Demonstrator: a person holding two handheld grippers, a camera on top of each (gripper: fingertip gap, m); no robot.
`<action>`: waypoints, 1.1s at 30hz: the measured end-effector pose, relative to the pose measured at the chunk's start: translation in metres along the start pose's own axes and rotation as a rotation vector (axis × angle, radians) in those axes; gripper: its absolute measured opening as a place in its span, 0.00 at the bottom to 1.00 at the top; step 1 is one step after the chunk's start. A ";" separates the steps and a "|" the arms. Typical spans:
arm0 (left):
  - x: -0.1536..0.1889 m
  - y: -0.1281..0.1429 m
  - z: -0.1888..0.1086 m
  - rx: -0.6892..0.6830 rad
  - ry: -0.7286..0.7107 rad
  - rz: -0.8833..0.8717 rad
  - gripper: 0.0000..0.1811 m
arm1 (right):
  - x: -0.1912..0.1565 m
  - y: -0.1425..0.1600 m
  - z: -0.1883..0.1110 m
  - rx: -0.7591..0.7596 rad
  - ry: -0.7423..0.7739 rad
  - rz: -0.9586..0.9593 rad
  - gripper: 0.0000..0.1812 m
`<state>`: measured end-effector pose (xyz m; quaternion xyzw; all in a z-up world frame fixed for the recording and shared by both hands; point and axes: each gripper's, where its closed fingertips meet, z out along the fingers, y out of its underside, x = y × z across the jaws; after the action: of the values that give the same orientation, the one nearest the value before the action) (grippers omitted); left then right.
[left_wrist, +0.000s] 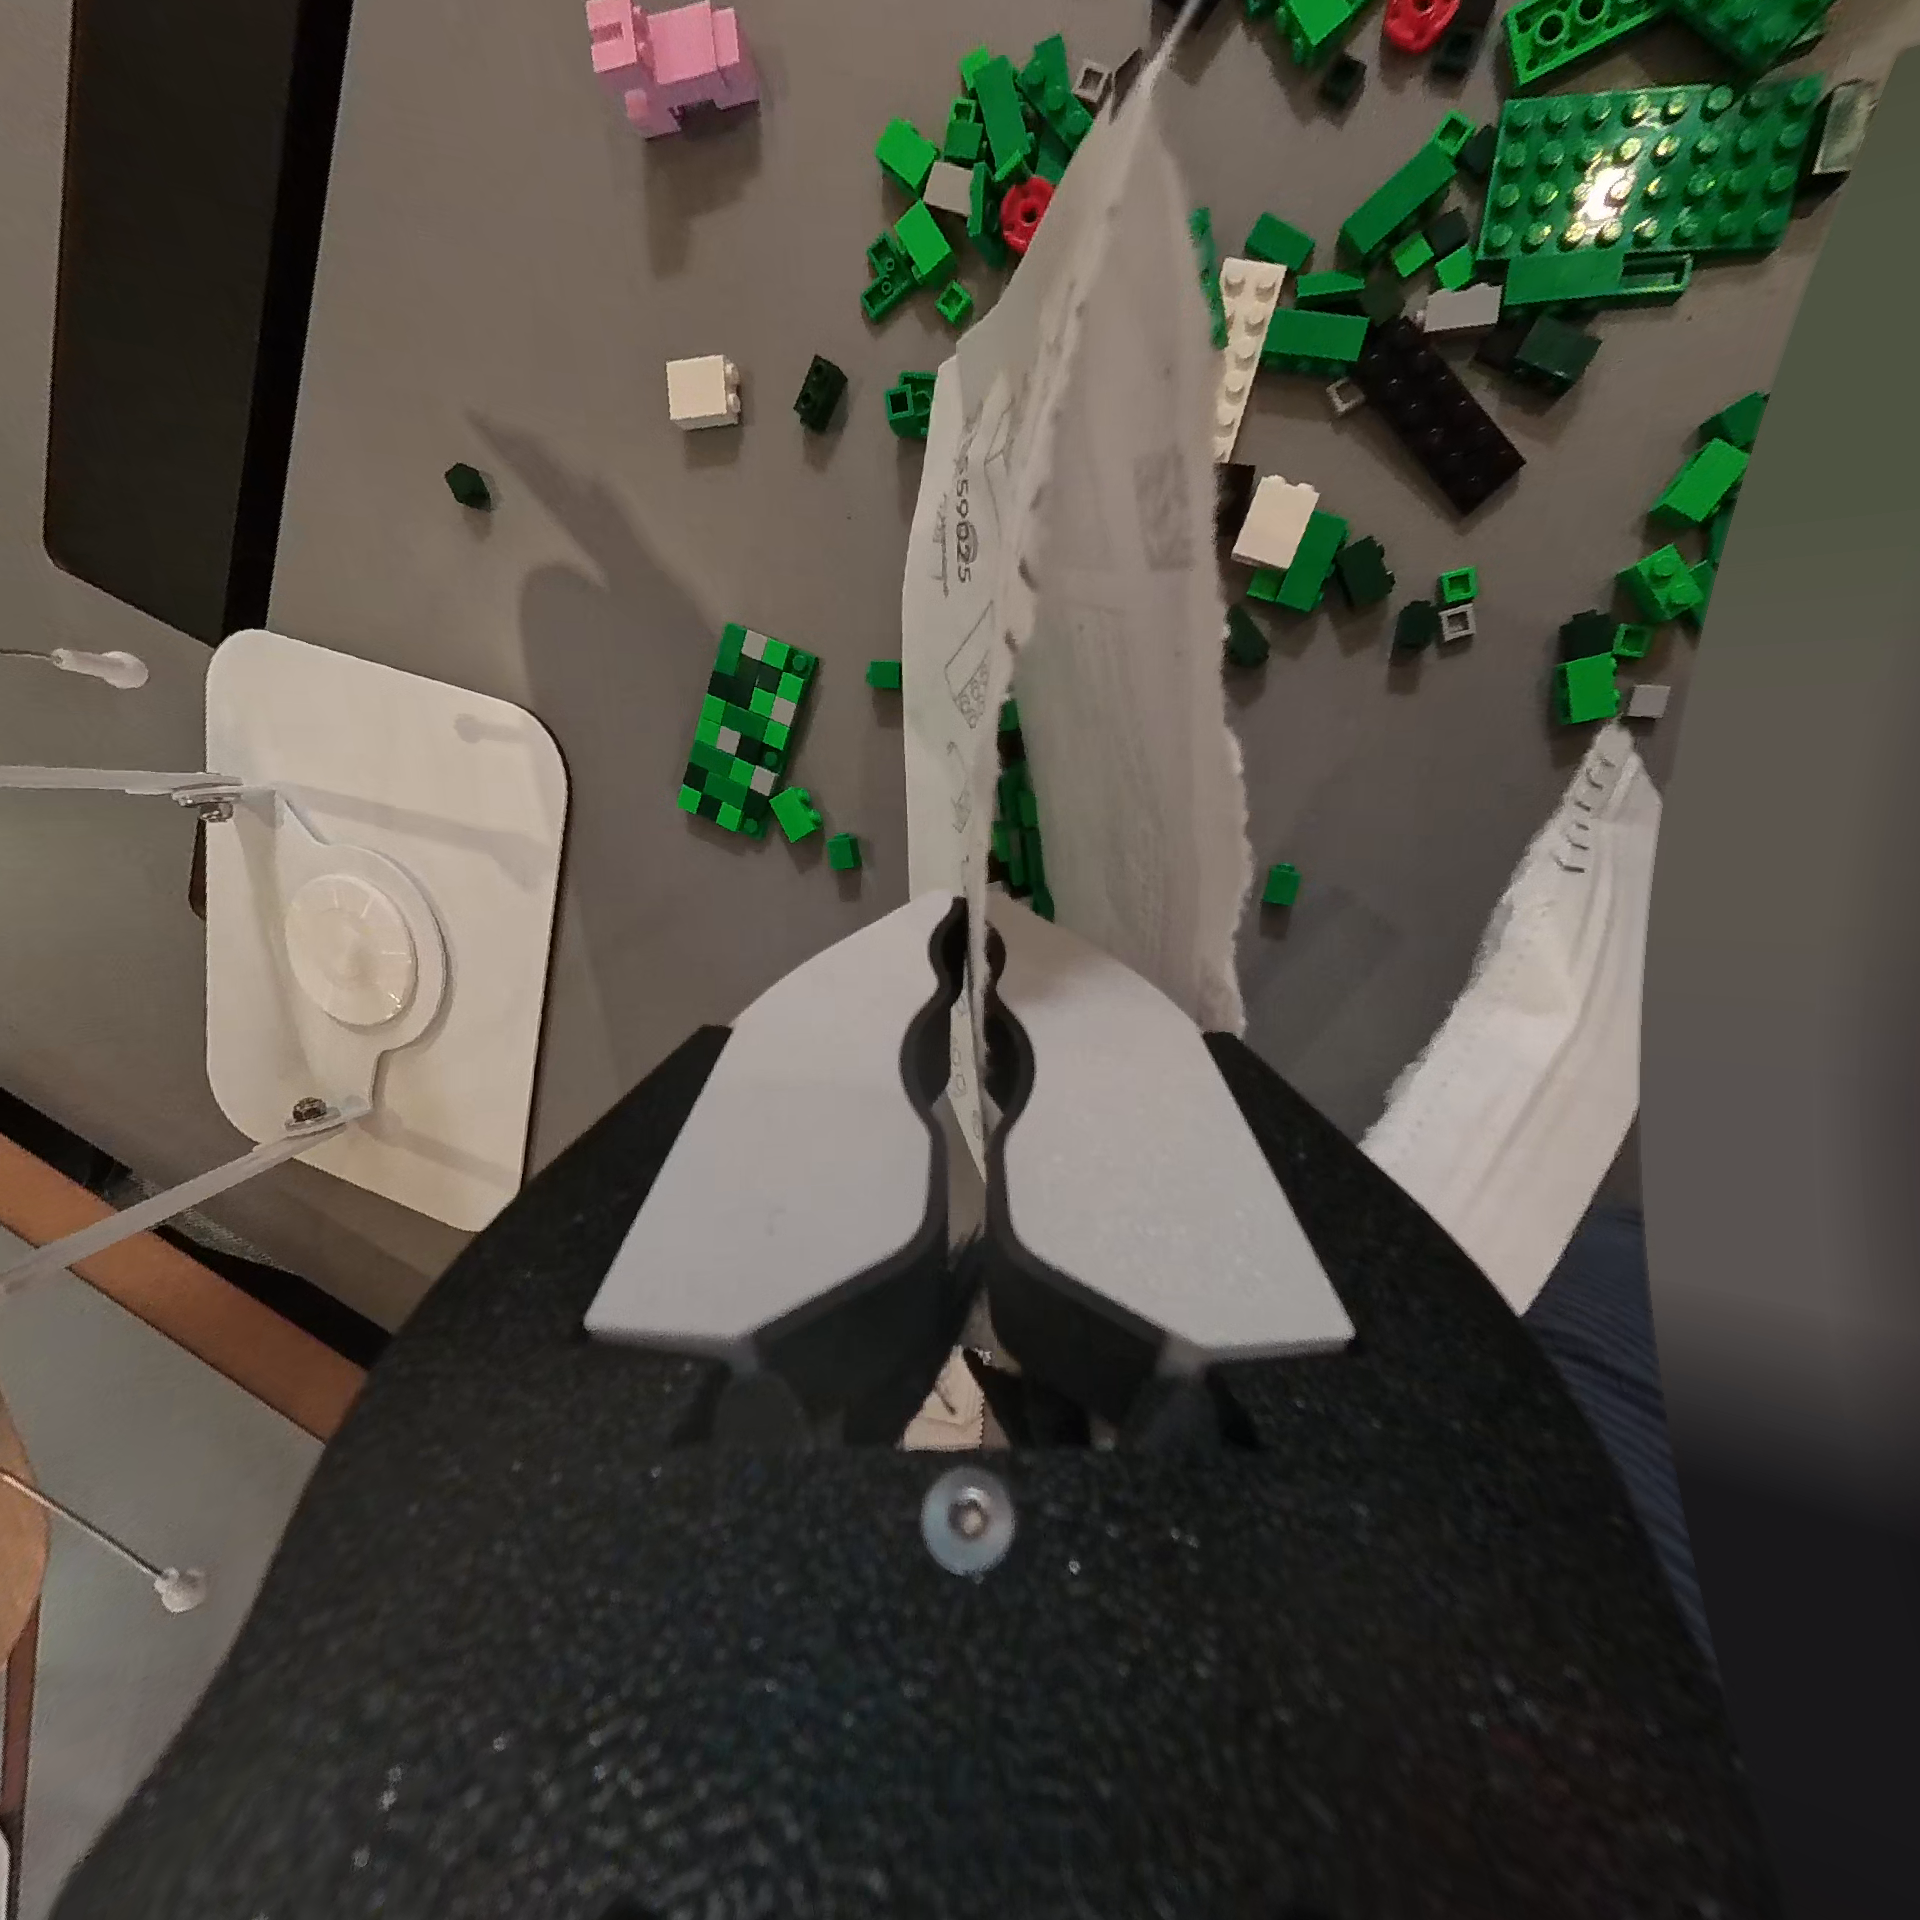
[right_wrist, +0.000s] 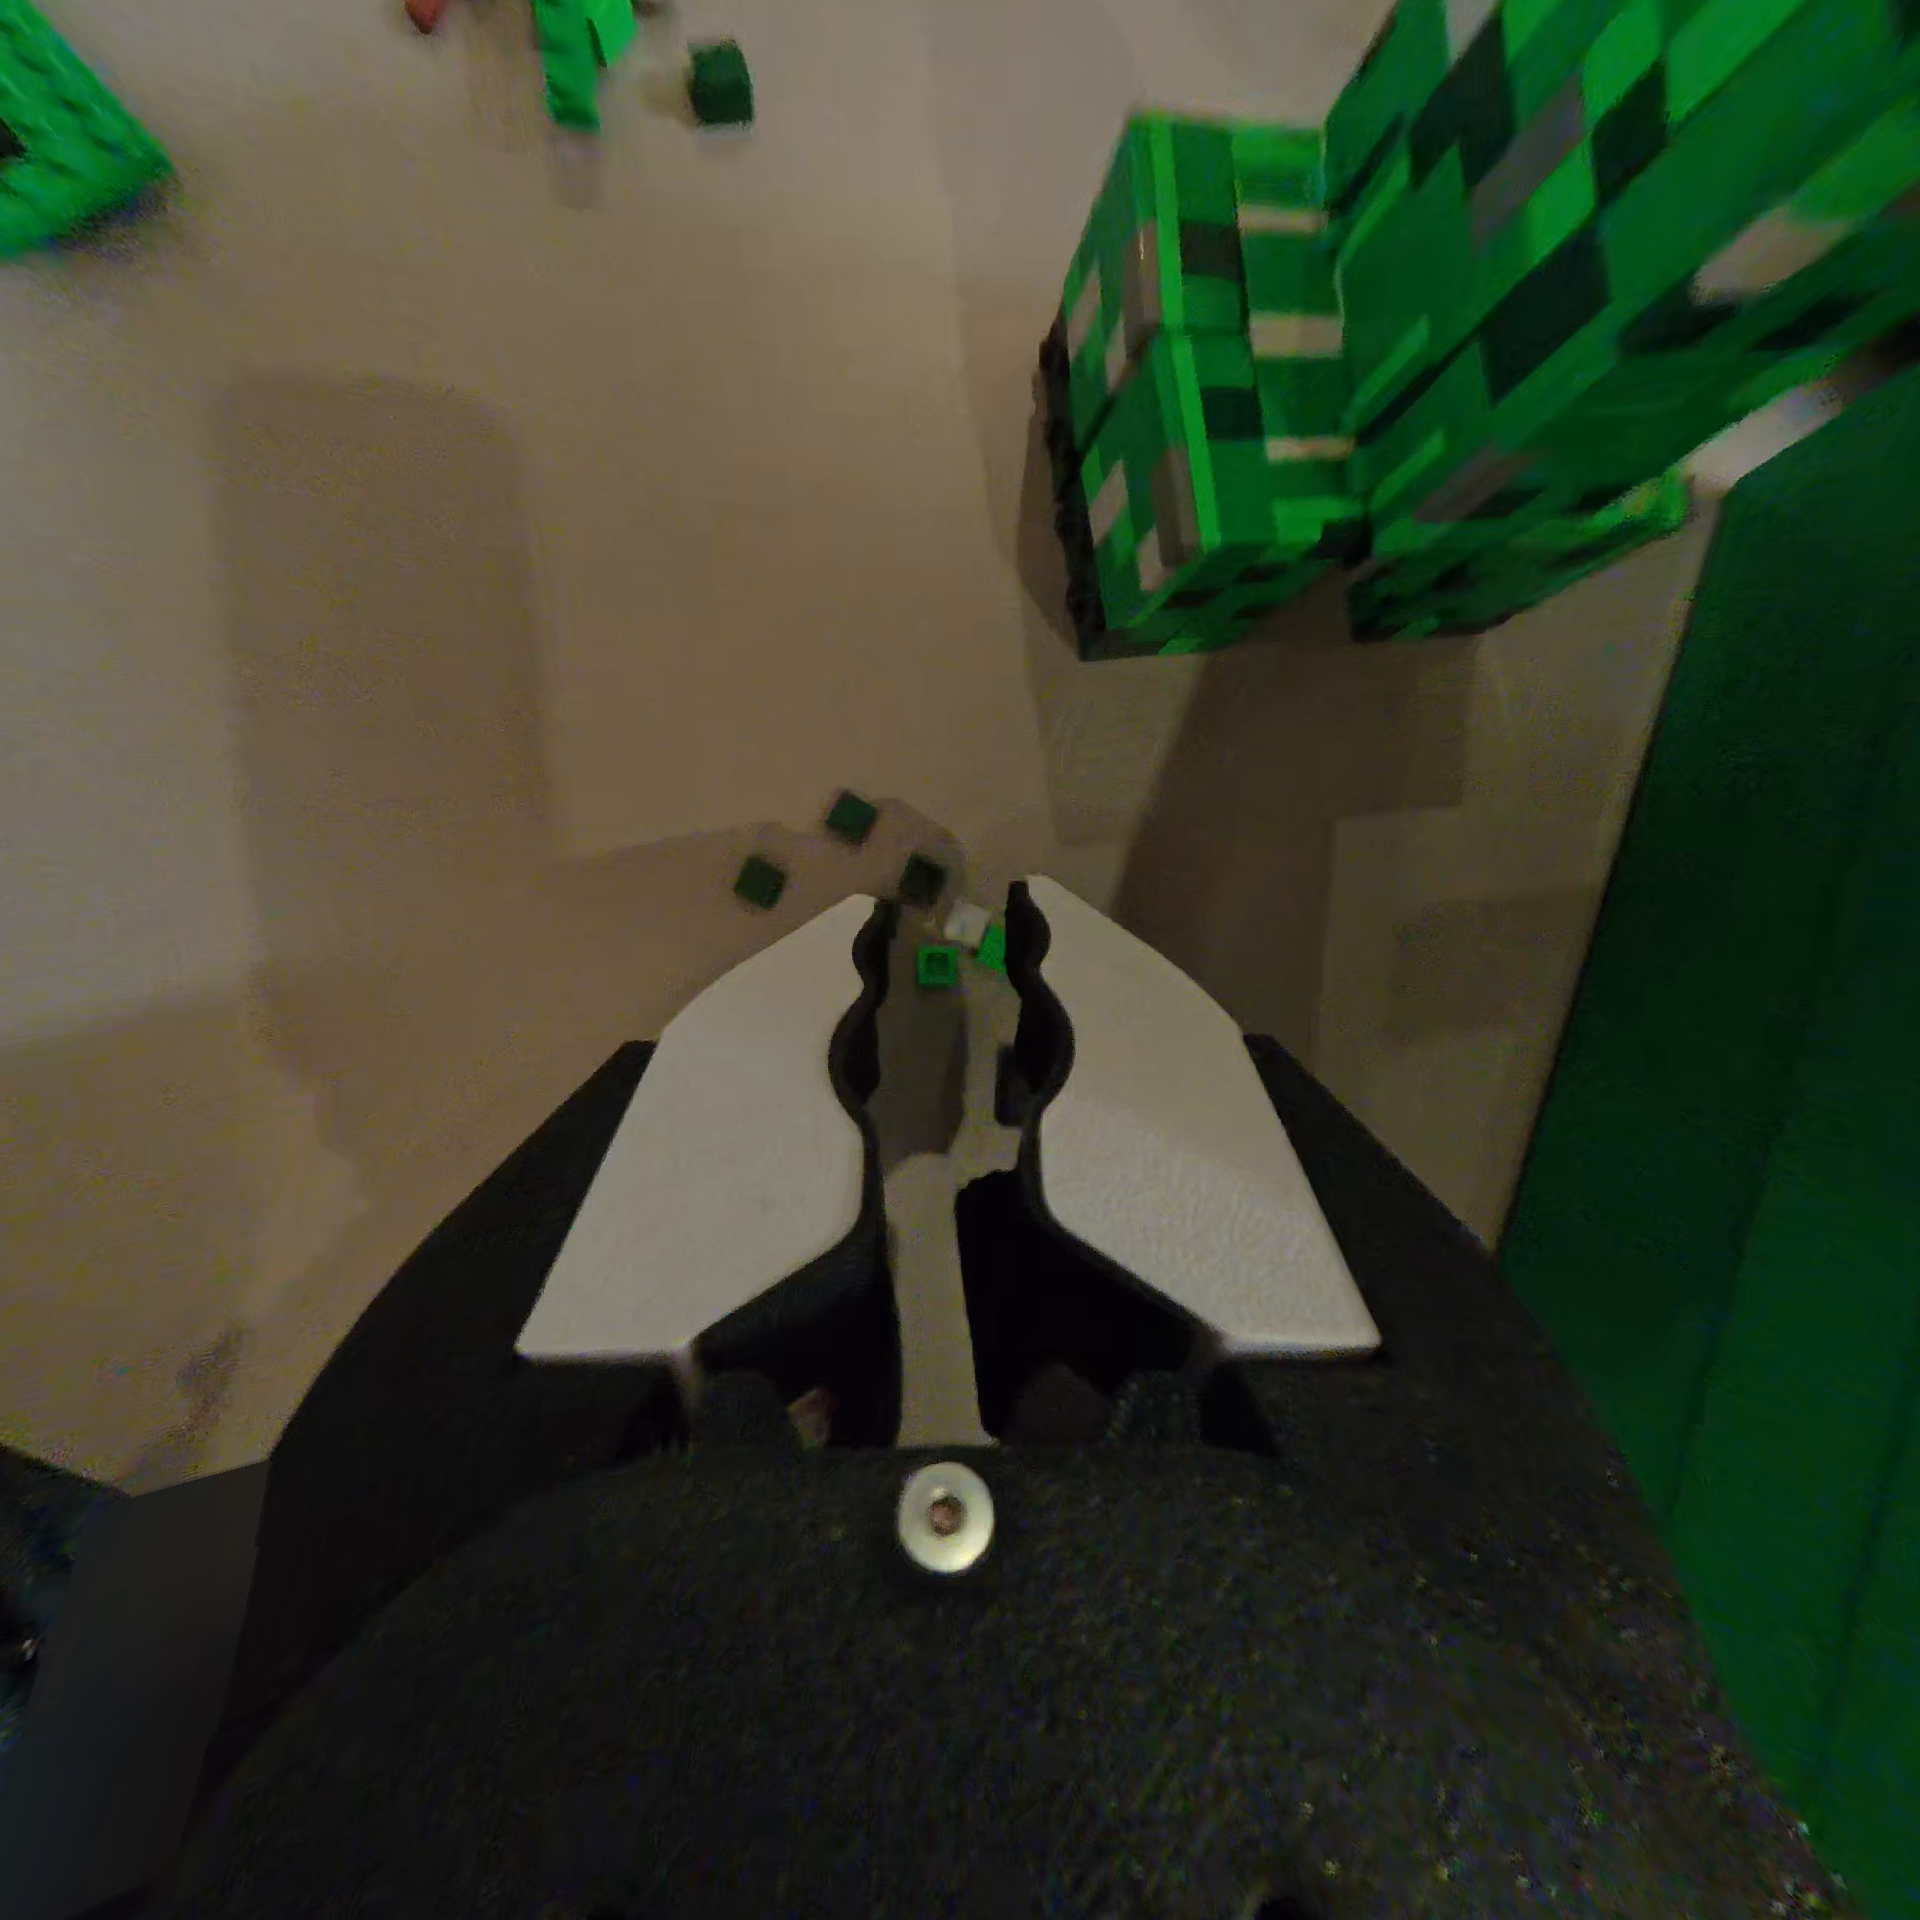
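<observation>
My left claw (left_wrist: 971, 935) is squeezed tight on the edge of a thin white paper bag with a torn side and grey line drawings (left_wrist: 1101, 644). I hold it by that edge so the bag stands up off the grey desk (left_wrist: 499, 312) and hangs open above the bricks. Just past the bag lies a big heap of loose green plastic bricks (left_wrist: 1382, 312), with a flat green studded plate (left_wrist: 1642, 177) at the far side of the heap. On the near left side of the bag sits a small flat block made of light and dark green squares (left_wrist: 750, 727). Far off to the left of the bag I see a pink brick pig (left_wrist: 681, 62), and nearer to me a white plastic pad with a round clear button (left_wrist: 384, 914). A soft white cloth (left_wrist: 1538, 1018) lies to the right of the bag. My right claw (right_wrist: 948, 914) has its two sides a little apart and holds nothing. It points down at a few tiny green bricks (right_wrist: 935, 964) lying right at its tips, close enough to be picked. Up and to the right of those tiny bricks is a big blocky model of green, dark and grey squares (right_wrist: 1351, 416). This view is blurry, so I cannot tell if the model rests on the desk or is lifted.
</observation>
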<state>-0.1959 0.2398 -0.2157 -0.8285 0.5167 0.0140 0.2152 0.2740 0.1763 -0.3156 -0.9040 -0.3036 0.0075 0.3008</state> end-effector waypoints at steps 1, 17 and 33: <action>-0.001 0.000 0.000 0.001 -0.001 -0.003 0.00 | -0.003 -0.008 -0.003 0.029 0.005 -0.018 0.12; -0.001 0.000 -0.004 0.006 -0.025 -0.006 0.00 | -0.235 -0.109 0.040 0.138 -0.693 -0.553 0.07; 0.001 -0.001 -0.003 0.005 -0.015 0.007 0.00 | -0.190 -0.104 0.025 0.128 -0.518 -0.502 0.04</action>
<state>-0.1949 0.2378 -0.2128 -0.8260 0.5180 0.0198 0.2214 0.0578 0.1509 -0.3112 -0.7488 -0.5812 0.1810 0.2623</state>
